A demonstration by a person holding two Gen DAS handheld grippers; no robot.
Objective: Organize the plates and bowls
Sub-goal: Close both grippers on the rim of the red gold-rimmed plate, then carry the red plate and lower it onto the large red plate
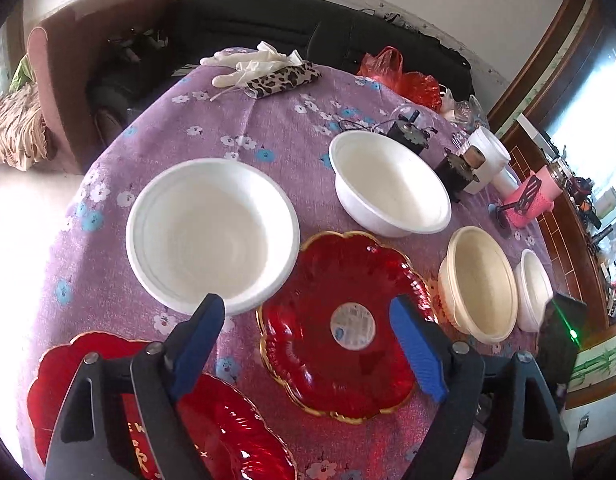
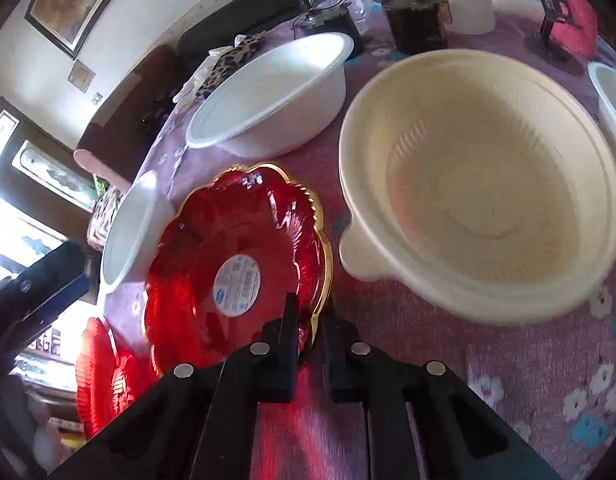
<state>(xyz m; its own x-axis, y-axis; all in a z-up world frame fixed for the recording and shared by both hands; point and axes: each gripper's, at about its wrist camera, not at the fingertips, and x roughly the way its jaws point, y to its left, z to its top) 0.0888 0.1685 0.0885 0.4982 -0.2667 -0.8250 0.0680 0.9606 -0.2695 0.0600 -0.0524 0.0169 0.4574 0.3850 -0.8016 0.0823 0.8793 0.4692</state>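
Observation:
A red glass plate (image 1: 340, 364) with a gold rim and a round sticker lies on the purple flowered tablecloth (image 1: 268, 128). My right gripper (image 2: 311, 316) is shut on that red plate (image 2: 212, 248) at its near gold rim. My left gripper (image 1: 306, 308) hangs open over the plate's near side, nothing between its blue pads; its left finger is close to the rim of a white bowl (image 1: 212, 232). A second red plate (image 1: 212, 420) lies under the left gripper. A second white bowl (image 1: 388, 188), a cream bowl (image 2: 480, 188) and a small white bowl (image 1: 534, 288) stand nearby.
At the table's far edge lie white gloves (image 1: 252, 62), a leopard-print pouch (image 1: 284, 80) and a red plastic bag (image 1: 404, 76). Two black jars (image 1: 456, 172), a white container (image 1: 488, 152) and a pink holder (image 1: 536, 196) stand at the far right. A dark sofa (image 1: 268, 12) is behind the table.

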